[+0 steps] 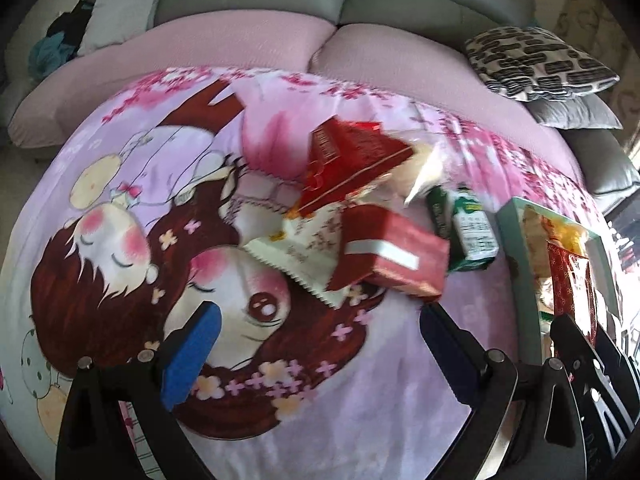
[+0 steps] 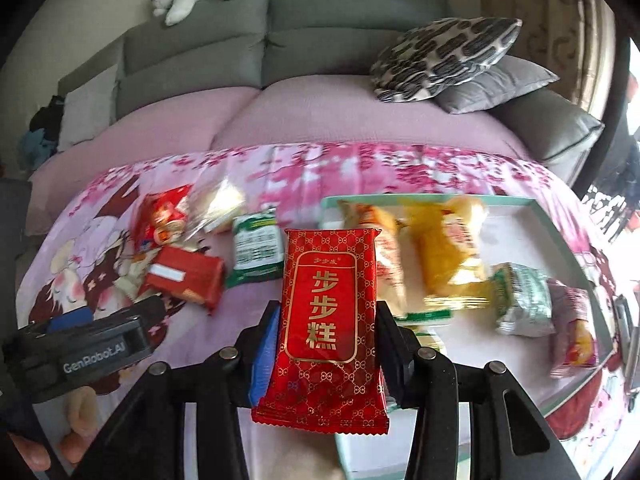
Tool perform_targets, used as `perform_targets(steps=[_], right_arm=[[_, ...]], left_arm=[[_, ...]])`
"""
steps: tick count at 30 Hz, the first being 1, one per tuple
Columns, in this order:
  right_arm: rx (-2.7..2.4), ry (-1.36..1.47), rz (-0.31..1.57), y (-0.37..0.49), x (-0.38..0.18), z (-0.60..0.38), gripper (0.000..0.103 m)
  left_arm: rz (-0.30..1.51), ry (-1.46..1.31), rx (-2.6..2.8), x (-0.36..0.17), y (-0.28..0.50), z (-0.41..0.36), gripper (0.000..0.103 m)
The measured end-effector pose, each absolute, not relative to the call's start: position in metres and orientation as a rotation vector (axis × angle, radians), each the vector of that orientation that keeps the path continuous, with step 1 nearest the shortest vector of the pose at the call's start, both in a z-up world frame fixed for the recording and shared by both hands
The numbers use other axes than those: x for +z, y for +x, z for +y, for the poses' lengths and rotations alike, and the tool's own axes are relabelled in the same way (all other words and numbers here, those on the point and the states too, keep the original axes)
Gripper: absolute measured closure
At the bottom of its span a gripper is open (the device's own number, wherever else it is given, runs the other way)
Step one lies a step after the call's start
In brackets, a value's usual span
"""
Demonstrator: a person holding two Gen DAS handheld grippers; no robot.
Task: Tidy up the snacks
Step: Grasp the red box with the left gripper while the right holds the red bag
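From my remote seat I count one grey sofa (image 2: 280,40) at twelve o'clock, its seat under a pink cover, and one cartoon-print blanket (image 1: 120,240) spread in front of it. One patterned cushion (image 2: 444,56) lies on one grey cushion (image 2: 496,88) at two o'clock. One pale-green tray (image 2: 568,232) sits at three o'clock in the right wrist view; I make out about five wrapped snacks inside it, though blur leaves the count unsure. On the blanket at ten o'clock there is one loose pile of snacks: one red box (image 1: 394,256), one red bag (image 1: 352,160), one green-and-white packet (image 2: 258,248), one clear wrapper and one pale serrated wrapper.

My right gripper (image 2: 326,344) is clenched on the red snack pack (image 2: 326,320), which stands upright between the fingers, dead centre, above the tray's near-left corner. It is a glossy red foil wrapper with a gold lattice, a gold-framed panel of gold characters and serrated ends.

My left gripper (image 1: 320,344) hangs released over the blanket, fingers spread, the red box just beyond at one o'clock.
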State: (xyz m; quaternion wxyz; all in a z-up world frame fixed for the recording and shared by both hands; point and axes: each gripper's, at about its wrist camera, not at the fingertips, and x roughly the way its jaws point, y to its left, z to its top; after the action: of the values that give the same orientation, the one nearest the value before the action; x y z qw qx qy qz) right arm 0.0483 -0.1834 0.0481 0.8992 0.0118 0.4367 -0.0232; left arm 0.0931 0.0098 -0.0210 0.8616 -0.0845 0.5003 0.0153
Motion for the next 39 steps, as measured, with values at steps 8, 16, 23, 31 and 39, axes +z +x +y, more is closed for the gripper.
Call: perform_targets(steps=[8,16,23,31,39], right_arm=[[-0.159,0.035,0.905,0.045,0.053,-0.222,0.055],[-0.204,0.084,0.92,0.04,0.051,-0.25,0.055],[-0.197,0.11,0.93,0.04,0.048,-0.258,0.055],[-0.206,0.142,0.939,0.041,0.045,-0.267,0.055],[-0.203,0.159,0.942,0.039,0.045,-0.27,0.055]], left_arm=[[1.019,-0.101,0.003,-0.016,0.101,-0.017,0.004],[1.019,-0.028,-0.007,-0.021,0.115,-0.039,0.004],[1.026,0.053,0.017,-0.028,0.125,-0.051,0.006],[1.038,0.114,0.045,-0.037,0.129,-0.057,0.023],[1.024,0.121,0.041,-0.033,0.124,-0.061,0.034]])
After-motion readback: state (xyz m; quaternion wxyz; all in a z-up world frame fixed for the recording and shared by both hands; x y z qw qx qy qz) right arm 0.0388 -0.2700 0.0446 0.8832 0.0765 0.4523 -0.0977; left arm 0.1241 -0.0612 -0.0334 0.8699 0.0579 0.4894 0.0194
